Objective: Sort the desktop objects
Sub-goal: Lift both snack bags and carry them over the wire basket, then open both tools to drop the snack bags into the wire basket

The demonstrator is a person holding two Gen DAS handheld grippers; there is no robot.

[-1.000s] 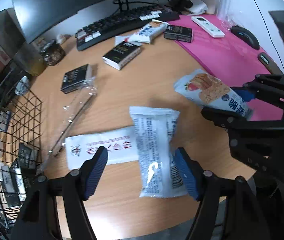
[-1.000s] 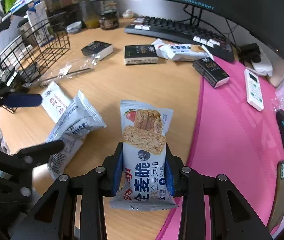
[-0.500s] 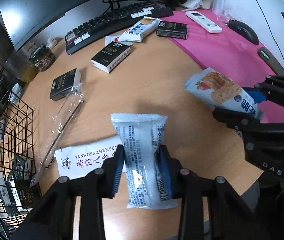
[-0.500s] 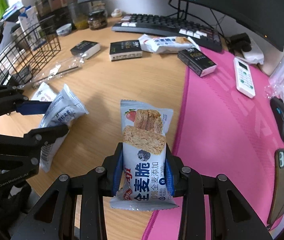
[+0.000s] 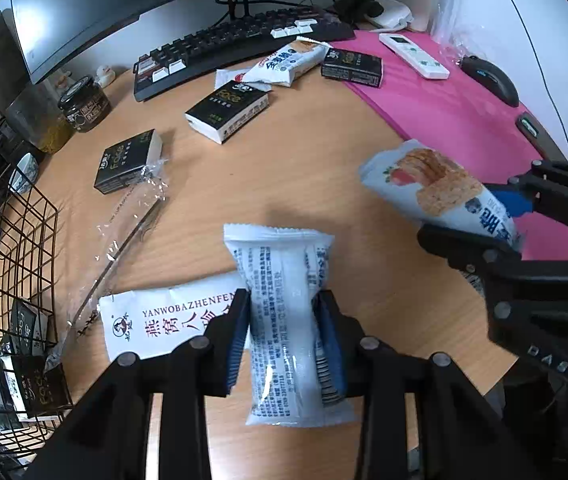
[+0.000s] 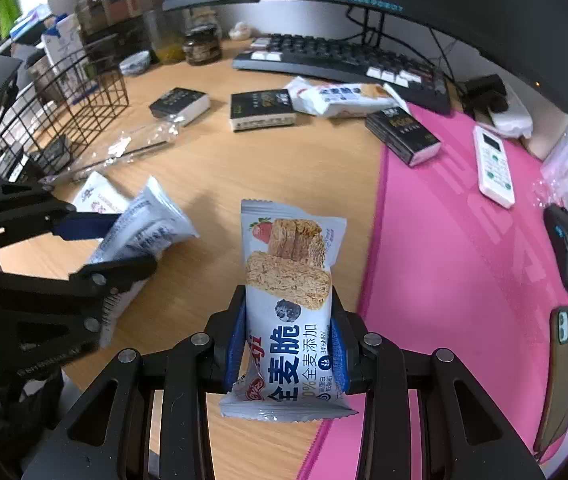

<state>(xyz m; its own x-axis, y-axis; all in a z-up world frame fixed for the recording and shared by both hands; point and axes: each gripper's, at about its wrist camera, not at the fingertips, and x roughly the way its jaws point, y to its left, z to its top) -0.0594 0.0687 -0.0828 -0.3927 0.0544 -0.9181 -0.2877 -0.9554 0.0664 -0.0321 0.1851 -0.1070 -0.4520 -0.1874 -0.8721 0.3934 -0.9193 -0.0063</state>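
Since a second ago our left gripper (image 5: 284, 340) has gone from standing wide around the white snack packet (image 5: 287, 320) to clamping it: both blue pads now press into its sides, and the wrapper bulges between them. Our right gripper (image 6: 288, 340) has not changed; it is closed on the wheat-crisp bar (image 6: 289, 300), held upright with the printed face toward its camera.

We take the wire basket (image 5: 24, 280) as our landmark. The white packet is to the right of the basket, over the bare wooden desk (image 5: 284, 160), its lower end above the flat sachet with red lettering (image 5: 156, 320), which lies between packet and basket. The crisp bar is farther right still, near the edge of the pink mat (image 5: 443, 112). Beyond the basket, toward the keyboard (image 5: 236, 40), lie two black boxes (image 5: 130, 160), a clear cellophane sleeve (image 5: 124, 220) and another crisp packet (image 5: 287, 64).

We judge the pick-up step done for both hands, with carrying next. The basket already holds small black boxes, so whether snacks belong there we cannot tell; they may need a pile of their own. Either way, the next move calls for lifting the white packet clear of the sachet without dragging it, keeping a steady squeeze since the soft wrapper could slip, then swinging toward the chosen spot without the two grippers crossing.
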